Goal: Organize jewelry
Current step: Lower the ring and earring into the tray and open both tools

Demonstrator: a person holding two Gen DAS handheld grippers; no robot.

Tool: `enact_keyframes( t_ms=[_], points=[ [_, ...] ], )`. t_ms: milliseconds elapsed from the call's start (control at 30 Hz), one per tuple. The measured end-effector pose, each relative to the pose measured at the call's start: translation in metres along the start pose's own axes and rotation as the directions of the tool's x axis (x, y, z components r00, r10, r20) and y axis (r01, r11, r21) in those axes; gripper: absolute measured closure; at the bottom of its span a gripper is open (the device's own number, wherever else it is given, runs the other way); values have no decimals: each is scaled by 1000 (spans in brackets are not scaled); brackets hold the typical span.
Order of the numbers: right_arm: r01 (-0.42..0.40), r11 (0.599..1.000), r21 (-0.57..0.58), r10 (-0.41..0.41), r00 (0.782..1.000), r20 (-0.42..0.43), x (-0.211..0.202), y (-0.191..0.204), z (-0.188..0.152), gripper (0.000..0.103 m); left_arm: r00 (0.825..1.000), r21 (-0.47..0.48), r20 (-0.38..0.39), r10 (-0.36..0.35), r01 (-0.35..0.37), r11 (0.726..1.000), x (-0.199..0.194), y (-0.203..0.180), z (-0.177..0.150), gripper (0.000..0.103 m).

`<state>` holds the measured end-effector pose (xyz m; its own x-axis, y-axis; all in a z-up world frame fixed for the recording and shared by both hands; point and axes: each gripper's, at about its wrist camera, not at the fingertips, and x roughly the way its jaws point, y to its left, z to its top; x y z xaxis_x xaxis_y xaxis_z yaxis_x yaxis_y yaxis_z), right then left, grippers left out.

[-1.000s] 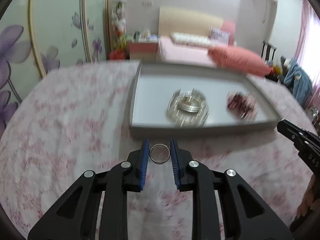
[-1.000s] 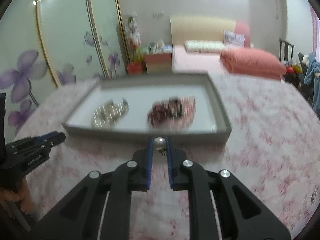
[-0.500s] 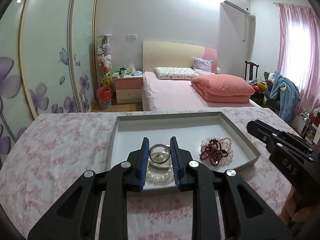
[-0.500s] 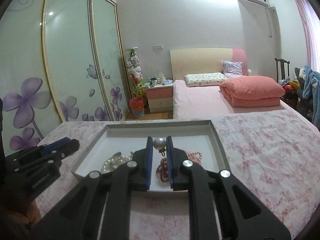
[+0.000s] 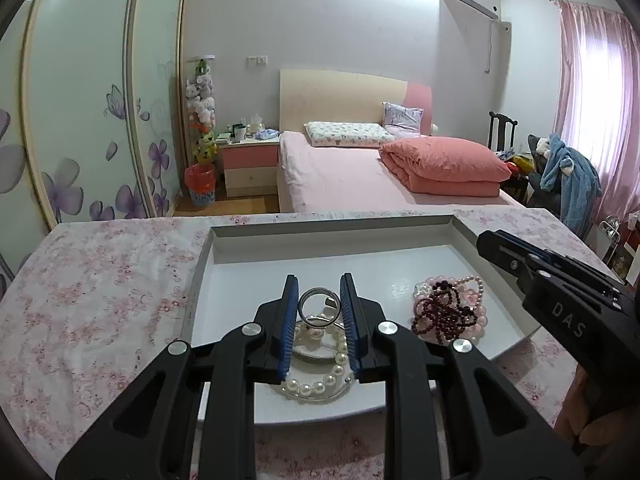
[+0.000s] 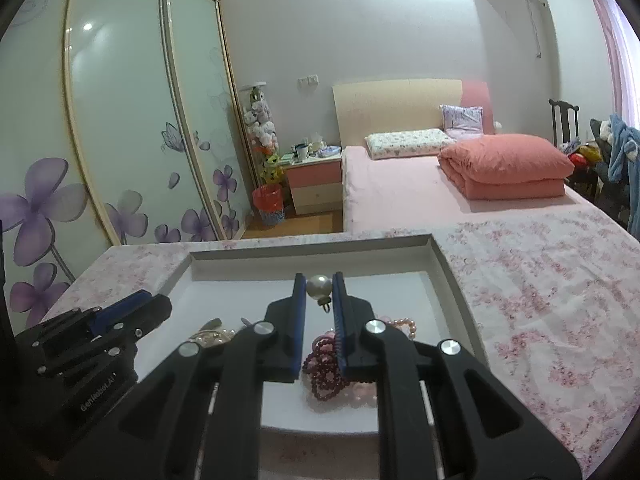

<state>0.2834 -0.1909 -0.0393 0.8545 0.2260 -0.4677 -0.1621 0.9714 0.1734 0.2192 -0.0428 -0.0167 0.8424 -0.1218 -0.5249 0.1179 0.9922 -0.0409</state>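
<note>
My left gripper [image 5: 319,300] is shut on a silver ring [image 5: 319,307] and holds it above the grey tray [image 5: 332,228], over a white pearl bracelet with silver bangles [image 5: 320,376]. My right gripper [image 6: 319,285] is shut on a pearl earring [image 6: 318,286] above the same tray [image 6: 312,242], over a heap of dark red and pink bead bracelets [image 6: 332,372]. That heap also shows in the left wrist view [image 5: 450,314]. The right gripper appears at the right in the left view [image 5: 560,292]; the left gripper shows at the left in the right view [image 6: 88,344].
The tray lies on a table under a pink floral cloth [image 5: 92,292]. Beyond the table's far edge are a bed [image 5: 360,168], a nightstand [image 5: 250,160] and a wardrobe with flower-printed doors [image 6: 120,120].
Both grippers have risen from the cloth in front of the tray and moved forward over it, each still holding its piece. The views have tilted up toward the room.
</note>
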Motion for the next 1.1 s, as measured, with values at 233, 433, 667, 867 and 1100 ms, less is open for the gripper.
enact_keyframes(
  t_ms=[233, 433, 667, 867, 1100],
  points=[
    [-11, 1000, 28, 12, 999, -31, 14, -6, -3, 89, 1000, -2, -10, 5, -5, 1000, 11, 3, 0, 80],
    [-17, 999, 43, 18, 999, -30, 13, -8, -3, 72, 1000, 0, -16, 12, -12, 1000, 14, 5, -1, 80],
    [-2, 997, 71, 4, 1000, -18, 5, -16, -4, 71, 1000, 1, -16, 13, -13, 1000, 11, 8, 0, 72],
    [10, 996, 85, -9, 1000, -1, -11, -20, -5, 68, 1000, 0, 8, 15, -15, 1000, -3, 11, 2, 67],
    [4, 997, 82, -5, 1000, 13, -42, -18, -12, 61, 999, -19, 45, 11, -10, 1000, -35, 20, -4, 58]
  ],
)
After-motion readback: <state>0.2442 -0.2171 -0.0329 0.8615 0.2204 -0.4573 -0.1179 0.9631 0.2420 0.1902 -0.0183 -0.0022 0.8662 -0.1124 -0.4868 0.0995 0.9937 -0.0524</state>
